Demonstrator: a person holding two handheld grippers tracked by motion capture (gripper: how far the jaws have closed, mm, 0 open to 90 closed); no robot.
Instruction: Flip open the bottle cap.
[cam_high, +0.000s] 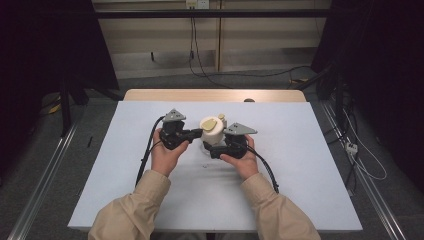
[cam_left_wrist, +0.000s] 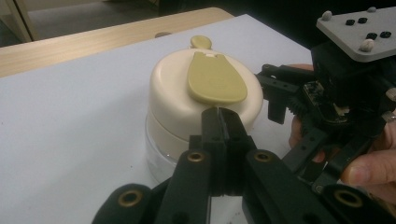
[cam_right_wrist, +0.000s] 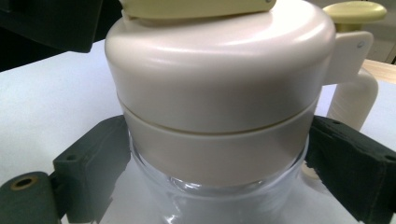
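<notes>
**Both hand-held grippers at the lidded jar**

Right hand-held gripper (cam_high: 214, 148): jaws clamp the jar (cam_right_wrist: 219, 116) from both sides, pads pressing on its clear lower wall just under the cream lid (cam_right_wrist: 224, 60). Left hand-held gripper (cam_left_wrist: 223, 122): jaws fully closed with nothing between them, tips touching the lid edge just below the olive flap (cam_left_wrist: 215, 77). Jar stands upright mid-bench (cam_high: 280, 175), on the white surface, between the two hands.

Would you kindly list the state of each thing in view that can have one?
Jar: upright on the table, cream lid on.
Lid's yellow flap: lying flat, closed.
Left claw: shut, empty, tips at the lid's edge.
Right claw: shut on the jar below the lid.
</notes>
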